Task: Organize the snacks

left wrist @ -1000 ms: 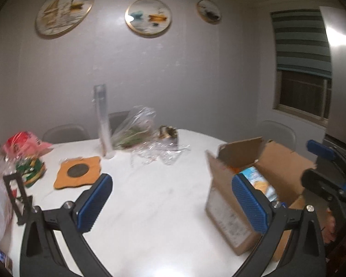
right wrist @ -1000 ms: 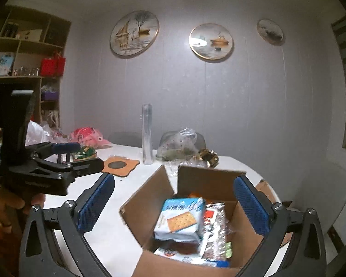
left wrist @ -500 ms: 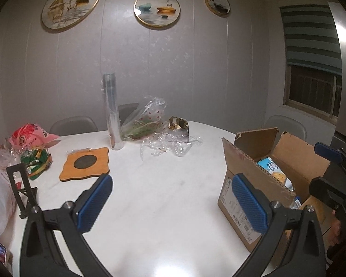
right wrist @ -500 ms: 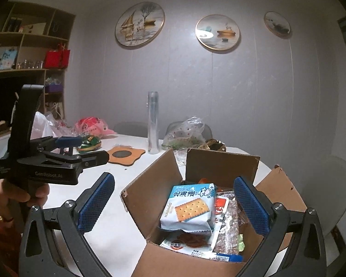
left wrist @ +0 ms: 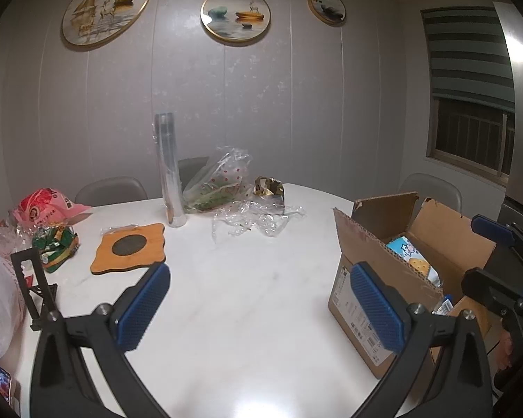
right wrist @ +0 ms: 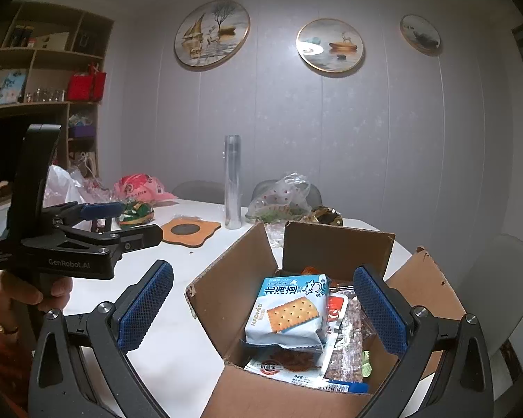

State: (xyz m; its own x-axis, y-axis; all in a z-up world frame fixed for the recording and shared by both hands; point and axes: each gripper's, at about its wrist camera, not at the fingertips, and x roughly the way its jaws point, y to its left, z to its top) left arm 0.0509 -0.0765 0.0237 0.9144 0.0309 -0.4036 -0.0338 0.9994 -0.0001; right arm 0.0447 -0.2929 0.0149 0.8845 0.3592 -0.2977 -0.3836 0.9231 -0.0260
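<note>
An open cardboard box [right wrist: 240,299] stands on the white table [left wrist: 247,299] and holds several snack packs. On top lies a white and blue cracker pack [right wrist: 289,313], also seen in the left wrist view [left wrist: 413,261]. My right gripper [right wrist: 261,308] is open and empty, hovering above the box opening. My left gripper [left wrist: 259,304] is open and empty above the bare table, left of the box [left wrist: 376,278]. The left gripper also shows from the side in the right wrist view [right wrist: 97,230].
A wooden coaster [left wrist: 129,247], a tall clear roll [left wrist: 171,170], crumpled plastic bags [left wrist: 219,181], a gold wrapper [left wrist: 268,188] and a green snack bag [left wrist: 55,244] lie on the far and left parts of the table. Chairs stand behind it. Shelves [right wrist: 35,80] are at the left.
Both grippers have pulled back and tilted slightly, so the box and table sit lower and steadier in view. Both stayed open and empty.
</note>
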